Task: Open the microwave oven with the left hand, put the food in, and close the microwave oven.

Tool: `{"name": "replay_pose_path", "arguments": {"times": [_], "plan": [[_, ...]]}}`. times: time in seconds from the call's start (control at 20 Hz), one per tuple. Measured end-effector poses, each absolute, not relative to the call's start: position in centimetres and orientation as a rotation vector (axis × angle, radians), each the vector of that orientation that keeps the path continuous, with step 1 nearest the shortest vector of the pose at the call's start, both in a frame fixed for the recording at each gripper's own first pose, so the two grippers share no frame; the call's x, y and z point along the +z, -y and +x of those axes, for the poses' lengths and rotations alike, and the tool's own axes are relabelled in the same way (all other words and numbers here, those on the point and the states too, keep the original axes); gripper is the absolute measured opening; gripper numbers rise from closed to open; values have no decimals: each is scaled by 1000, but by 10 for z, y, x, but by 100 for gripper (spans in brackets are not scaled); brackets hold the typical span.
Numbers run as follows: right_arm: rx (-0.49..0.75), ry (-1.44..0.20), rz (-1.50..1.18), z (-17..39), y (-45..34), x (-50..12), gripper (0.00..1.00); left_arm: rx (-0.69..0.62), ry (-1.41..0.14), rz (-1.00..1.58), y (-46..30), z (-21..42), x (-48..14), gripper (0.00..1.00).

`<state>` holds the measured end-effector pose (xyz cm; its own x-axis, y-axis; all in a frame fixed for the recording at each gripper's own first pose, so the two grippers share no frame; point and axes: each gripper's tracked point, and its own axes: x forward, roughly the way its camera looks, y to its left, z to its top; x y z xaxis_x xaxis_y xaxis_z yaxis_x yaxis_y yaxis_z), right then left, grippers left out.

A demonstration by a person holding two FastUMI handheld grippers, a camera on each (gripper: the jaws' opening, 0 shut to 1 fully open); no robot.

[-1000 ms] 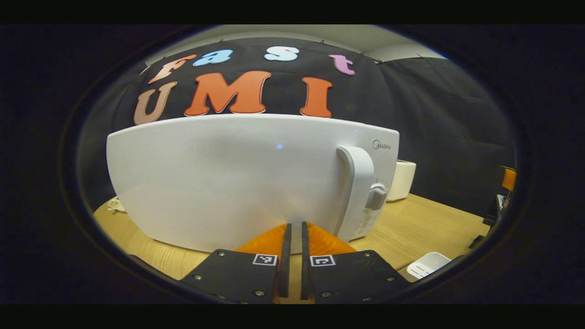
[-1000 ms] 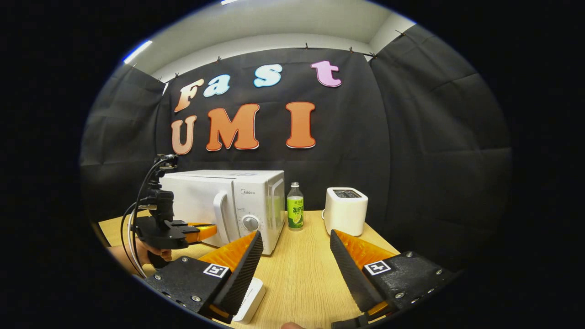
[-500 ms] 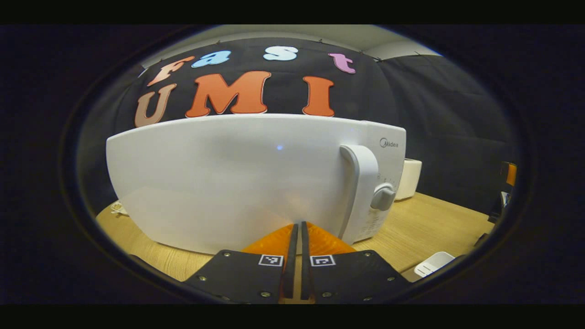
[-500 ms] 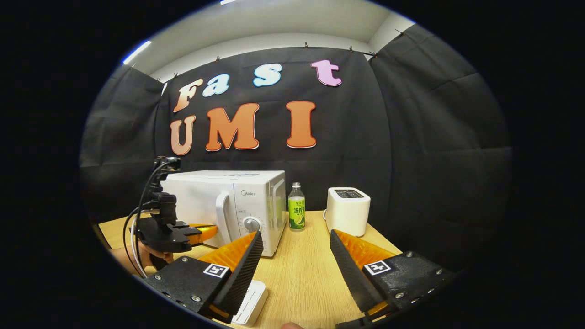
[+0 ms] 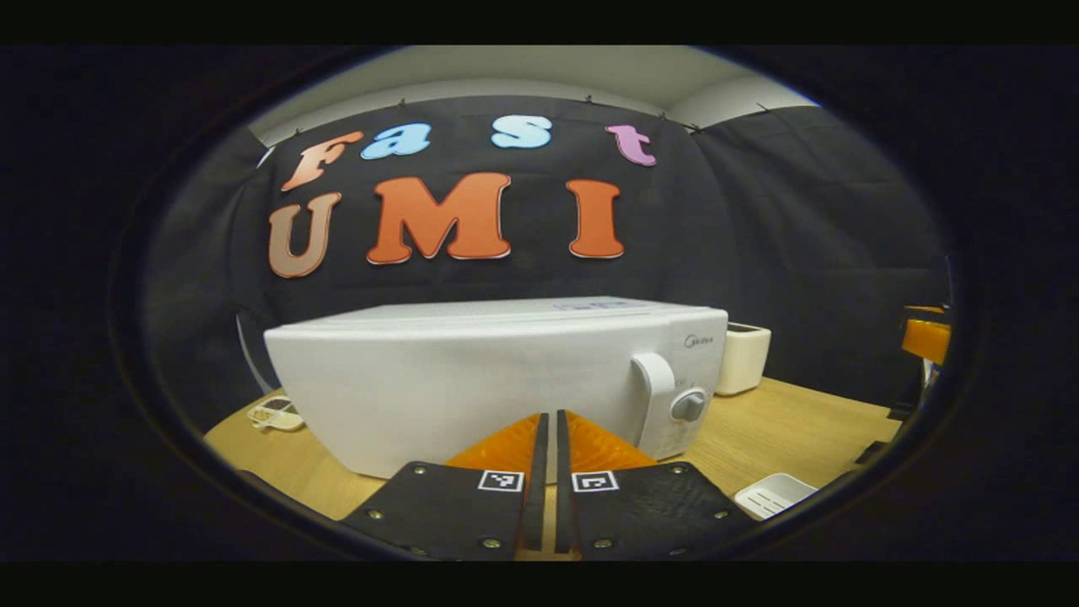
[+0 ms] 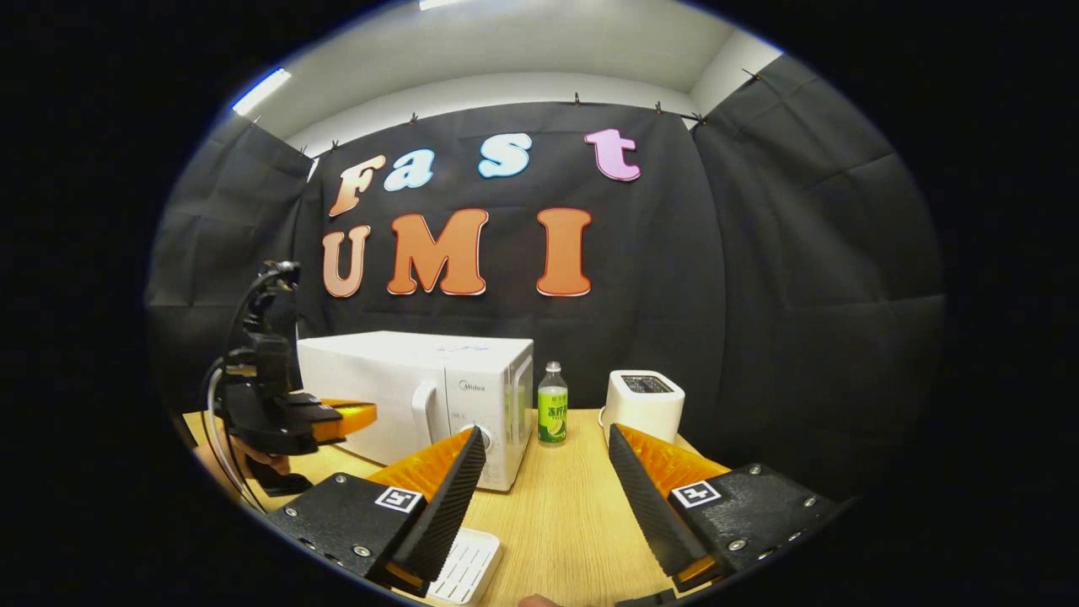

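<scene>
The white microwave (image 5: 472,379) stands on the wooden table (image 5: 801,421) with its door closed; its handle (image 5: 654,396) and knob (image 5: 689,405) are at the right of the front. My left gripper (image 5: 549,426) is shut on nothing, a short way in front of the door and left of the handle. In the right gripper view the microwave (image 6: 396,392) is at the left, and the left gripper (image 6: 341,416), held by a hand (image 6: 253,459), hovers before its door. My right gripper (image 6: 544,459) is open and empty above the table's front.
A green-labelled bottle (image 6: 552,409) and a white toaster (image 6: 645,405) stand right of the microwave. A white ribbed tray (image 6: 465,563) lies under my right gripper's left finger. A small dish (image 5: 274,413) sits left of the microwave.
My left gripper has drawn back from the microwave door, which now looks smaller and farther, and stays shut. The right gripper has also backed off slightly, still open. The door stays closed.
</scene>
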<state>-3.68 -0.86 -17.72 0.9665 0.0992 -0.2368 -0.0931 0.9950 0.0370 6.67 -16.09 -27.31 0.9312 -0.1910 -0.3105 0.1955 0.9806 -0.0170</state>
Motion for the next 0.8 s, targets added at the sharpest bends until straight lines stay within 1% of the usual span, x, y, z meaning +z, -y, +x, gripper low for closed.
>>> {"name": "replay_pose_path", "arguments": {"times": [0.1,0.35,0.5,0.55,0.6,0.65,0.7,0.75,0.8], "plan": [[95,-220,2,-30,5,-161,92,-173,-287,33,139,58,-233,6],[96,-172,-35,-14,-9,-115,92,-95,-218,61,80,33,-135,6],[128,-148,-30,-6,-26,-86,92,-42,-174,81,46,17,-88,8],[144,-134,-30,-4,-32,-75,92,-32,-154,95,39,11,-74,12],[159,-123,-31,-2,-39,-66,92,-23,-142,109,33,5,-64,22],[174,-121,-28,-1,-46,-60,92,-17,-134,122,28,-1,-55,24],[188,-118,-22,0,-52,-53,92,-11,-124,135,21,-5,-46,31],[200,-113,-14,2,-58,-45,92,-2,-110,141,15,-8,-36,35],[207,-107,-7,2,-62,-37,92,5,-99,136,11,-11,-26,41]]}}
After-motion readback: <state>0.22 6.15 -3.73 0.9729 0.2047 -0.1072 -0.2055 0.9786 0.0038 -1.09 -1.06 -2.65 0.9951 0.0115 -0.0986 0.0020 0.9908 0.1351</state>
